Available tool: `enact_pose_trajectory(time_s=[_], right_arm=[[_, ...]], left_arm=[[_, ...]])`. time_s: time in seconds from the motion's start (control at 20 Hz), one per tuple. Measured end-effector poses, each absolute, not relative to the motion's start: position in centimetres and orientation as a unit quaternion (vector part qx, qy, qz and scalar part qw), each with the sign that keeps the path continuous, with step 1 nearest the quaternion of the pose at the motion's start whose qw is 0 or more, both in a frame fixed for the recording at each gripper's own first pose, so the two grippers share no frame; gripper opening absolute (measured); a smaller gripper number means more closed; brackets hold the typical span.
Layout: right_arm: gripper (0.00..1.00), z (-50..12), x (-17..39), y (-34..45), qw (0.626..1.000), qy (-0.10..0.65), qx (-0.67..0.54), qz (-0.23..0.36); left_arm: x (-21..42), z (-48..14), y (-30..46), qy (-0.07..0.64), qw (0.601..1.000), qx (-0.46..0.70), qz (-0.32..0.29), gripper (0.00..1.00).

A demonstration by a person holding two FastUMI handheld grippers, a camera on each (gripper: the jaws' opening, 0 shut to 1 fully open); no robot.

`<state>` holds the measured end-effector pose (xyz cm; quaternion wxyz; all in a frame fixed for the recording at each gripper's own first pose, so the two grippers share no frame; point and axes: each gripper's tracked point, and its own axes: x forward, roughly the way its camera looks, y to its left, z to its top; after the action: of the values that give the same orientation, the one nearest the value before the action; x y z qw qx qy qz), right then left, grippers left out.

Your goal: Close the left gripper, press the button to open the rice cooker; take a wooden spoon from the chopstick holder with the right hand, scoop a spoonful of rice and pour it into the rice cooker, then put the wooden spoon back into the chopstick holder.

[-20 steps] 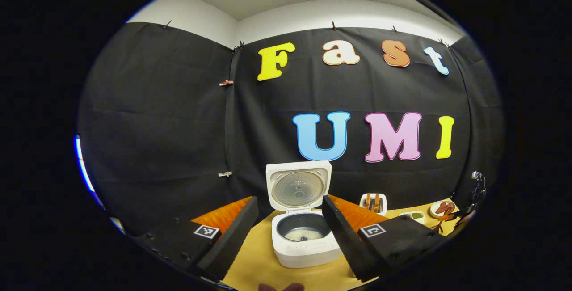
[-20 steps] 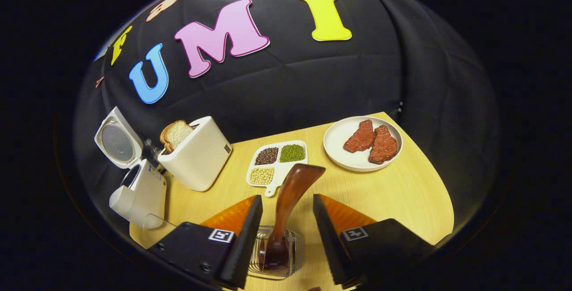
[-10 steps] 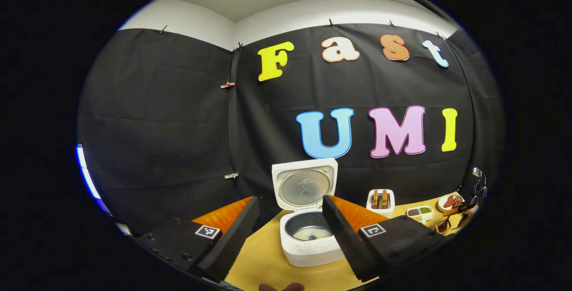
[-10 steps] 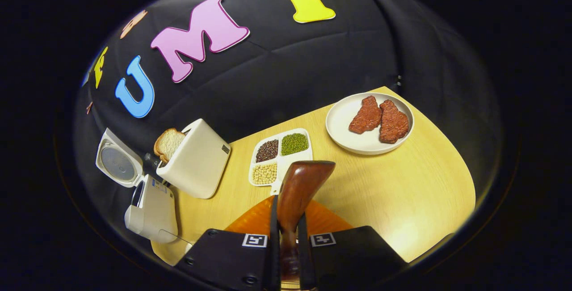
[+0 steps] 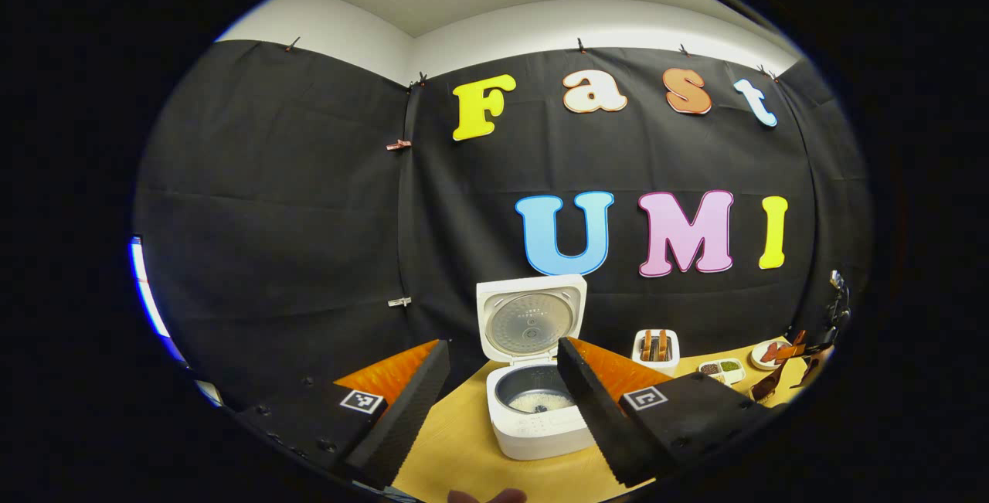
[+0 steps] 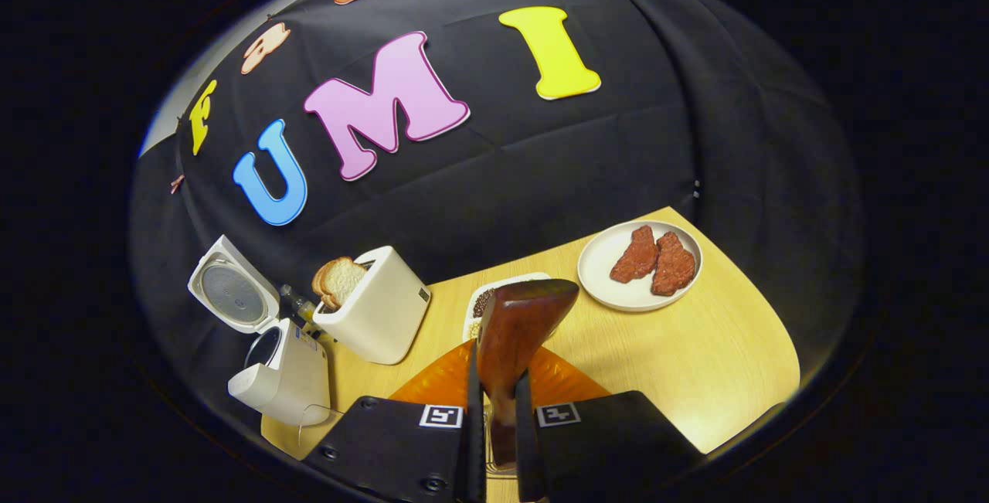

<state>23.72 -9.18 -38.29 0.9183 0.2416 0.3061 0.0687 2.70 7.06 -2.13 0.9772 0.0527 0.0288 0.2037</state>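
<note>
The white rice cooker (image 5: 537, 429) stands on the wooden table with its lid (image 5: 531, 319) raised, and a little rice lies in the pot. My left gripper (image 5: 502, 348) hovers in front of it, open and holding nothing. In the right gripper view the cooker (image 6: 282, 372) stands at the left. My right gripper (image 6: 497, 383) is shut on the handle of the dark wooden spoon (image 6: 519, 321), which points up and away from me. A sliver of the ribbed glass chopstick holder (image 6: 488, 449) shows low between the fingers. At the far right of the left gripper view the spoon (image 5: 779, 378) is small.
A white toaster (image 6: 382, 317) holding bread (image 6: 336, 279) stands right of the cooker. Behind the spoon sits a sectioned dish of beans (image 6: 483, 300), partly hidden. A white plate (image 6: 603, 271) carries two pieces of meat. A clear container's rim (image 6: 309, 414) shows by the cooker.
My right gripper went from open around the spoon to shut on its handle, then rose with it away from the glass holder. The left gripper only drifted slightly.
</note>
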Motion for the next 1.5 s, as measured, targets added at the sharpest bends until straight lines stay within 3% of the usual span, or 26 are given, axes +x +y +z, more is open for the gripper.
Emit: enact_pose_trajectory(time_s=[0.05,0.1,0.3,0.7,0.75,1.0,1.2,1.25,1.45,1.5], right_arm=[[0.15,-37.2,23.5,-9.2,0.922,0.297,0.239,0.069],[0.2,-36.0,23.5,-9.2,0.926,0.287,0.237,0.068],[0.2,-30.9,22.5,-8.3,0.939,0.249,0.225,0.072],[0.15,-24.7,18.3,0.7,0.951,0.211,0.176,0.144],[0.2,-24.7,17.6,2.1,0.95,0.213,0.171,0.153],[0.2,-27.9,14.9,7.2,0.948,0.235,0.117,0.179],[0.2,-31.7,13.5,9.5,0.948,0.258,0.063,0.175],[0.16,-32.6,13.3,9.9,0.948,0.264,0.054,0.171],[0.2,-35.7,13.8,10.5,0.951,0.27,-0.009,0.147],[0.15,-36.5,13.9,10.8,0.951,0.274,-0.024,0.143]], left_arm=[[2.4,-1.9,7.4,0.026,0.978,0.052,0.202,0.97],[2.2,-1.8,7.6,0.023,0.978,0.05,0.201,0.97],[0.9,-1.4,8.6,0.017,0.98,0.045,0.194,0.97],[-0.7,-1.9,9.7,0.023,0.985,0.042,0.166,0.97],[-0.6,-1.9,9.8,0.023,0.986,0.04,0.163,0.96],[-1.1,-1.9,10.7,0.022,0.988,0.043,0.145,0.97],[-1.4,-2.3,11.5,0.027,0.989,0.041,0.137,0.96],[-1.4,-2.3,11.7,0.027,0.99,0.042,0.135,0.97],[-1.4,-2.3,12.6,0.029,0.99,0.051,0.132,0.97],[-1.5,-2.2,12.7,0.029,0.99,0.051,0.13,0.97]])
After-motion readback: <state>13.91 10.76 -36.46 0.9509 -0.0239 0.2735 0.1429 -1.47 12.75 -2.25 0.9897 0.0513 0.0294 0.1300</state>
